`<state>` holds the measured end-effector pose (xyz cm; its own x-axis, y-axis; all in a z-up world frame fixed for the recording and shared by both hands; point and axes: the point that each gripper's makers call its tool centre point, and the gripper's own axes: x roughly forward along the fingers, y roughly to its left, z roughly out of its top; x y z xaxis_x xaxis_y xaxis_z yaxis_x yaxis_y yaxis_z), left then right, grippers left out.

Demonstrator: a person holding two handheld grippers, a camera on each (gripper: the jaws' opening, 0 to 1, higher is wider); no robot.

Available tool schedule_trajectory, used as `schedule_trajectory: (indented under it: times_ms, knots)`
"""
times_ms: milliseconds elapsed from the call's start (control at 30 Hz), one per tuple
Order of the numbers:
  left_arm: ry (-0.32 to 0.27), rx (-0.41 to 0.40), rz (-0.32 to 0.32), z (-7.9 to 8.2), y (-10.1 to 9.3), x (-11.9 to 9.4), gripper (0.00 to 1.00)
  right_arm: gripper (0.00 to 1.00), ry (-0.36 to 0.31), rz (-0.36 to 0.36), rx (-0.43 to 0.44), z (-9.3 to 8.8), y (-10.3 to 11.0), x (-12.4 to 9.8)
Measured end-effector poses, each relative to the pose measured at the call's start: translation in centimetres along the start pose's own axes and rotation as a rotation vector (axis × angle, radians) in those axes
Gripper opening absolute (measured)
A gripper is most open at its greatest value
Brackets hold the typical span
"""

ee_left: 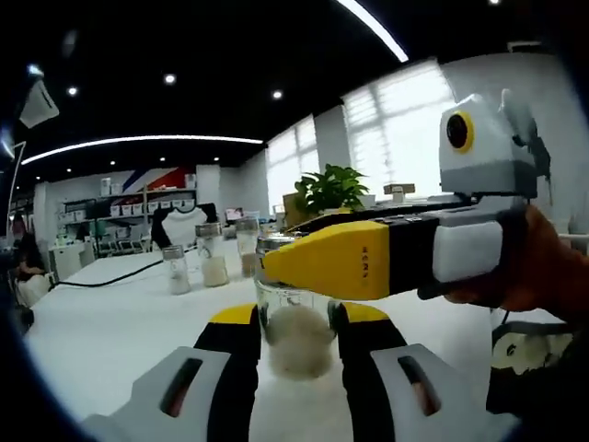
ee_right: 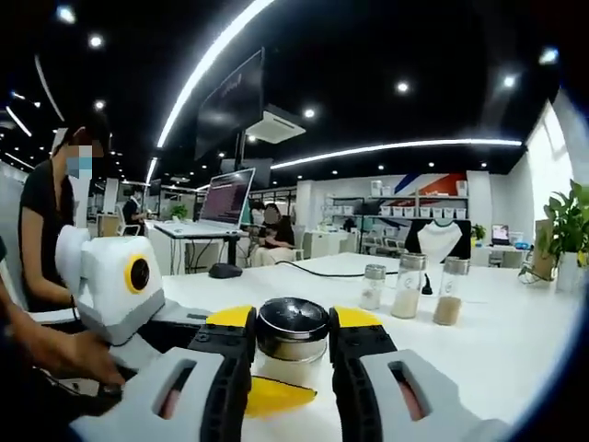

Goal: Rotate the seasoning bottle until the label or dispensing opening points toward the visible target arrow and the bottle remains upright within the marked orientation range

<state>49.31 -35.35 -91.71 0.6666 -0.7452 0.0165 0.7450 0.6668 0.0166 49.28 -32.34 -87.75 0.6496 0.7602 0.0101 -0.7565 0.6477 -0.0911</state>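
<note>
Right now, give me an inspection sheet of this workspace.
Surface: white table, mostly bare.
Job's things: seasoning bottle upright, metal cap on, pale powder inside; no arrow seen.
Clutter: three spare bottles standing farther back.
Grippers: left gripper around the bottle's glass body; right gripper around its cap.
Cables: black cable lying across the table.
Surroundings: laptop on a stand, potted plant, shelves, seated people.

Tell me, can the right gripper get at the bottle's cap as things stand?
Probably yes. In the right gripper view the right gripper already has its jaws on either side of the cap, nothing between them, while the left gripper flanks the bottle lower down.
</note>
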Motion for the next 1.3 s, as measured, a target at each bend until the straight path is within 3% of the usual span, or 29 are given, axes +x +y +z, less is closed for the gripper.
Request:
schedule_trajectory:
  times_ms: [33,267,400,500,600,667,833,933,967,1133,1300]
  knots:
    - [-0.002,-0.024,-0.034,0.1,-0.2,-0.3,0.34,0.29,-0.005,0.03,-0.003,0.1,0.3,-0.2]
    - [0.027,0.123,-0.121,0.4,-0.9,-1.4,0.34,0.29,-0.006,0.154,0.016,0.3,1.4,-0.9]
    - [0.061,0.164,-0.136,0.0,-1.1,-1.5,0.34,0.29,0.017,0.183,0.02,-0.1,1.7,-1.0]
    - [0.071,0.151,-0.197,-0.4,-1.7,-1.7,0.35,0.3,0.033,0.209,0.002,-0.4,2.1,-1.1]
    - [0.065,0.199,-0.232,-0.6,-2.0,-2.1,0.35,0.3,0.041,0.226,-0.012,-0.5,2.5,-1.2]
    - [0.042,0.239,-0.21,-0.3,-1.8,-2.0,0.35,0.29,0.035,0.19,-0.012,-0.3,2.4,-1.3]
    - [0.037,0.222,-0.084,0.2,-1.2,-1.0,0.35,0.29,0.041,0.039,-0.108,0.2,1.5,-0.7]
    - [0.039,0.24,-0.008,0.1,-1.0,-0.8,0.36,0.29,0.048,-0.002,-0.082,0.1,1.2,-0.5]
    - [0.033,0.236,0.019,0.1,-1.0,-0.7,0.36,0.29,0.036,-0.05,-0.044,0.3,0.7,-0.5]
    - [0.04,0.164,0.114,-0.6,-0.9,-0.2,0.35,0.29,-0.002,-0.172,0.071,0.5,-0.6,-1.0]
    - [0.064,0.175,0.157,-1.1,-1.0,0.3,0.36,0.29,0.007,-0.231,0.052,0.4,-0.5,-1.2]
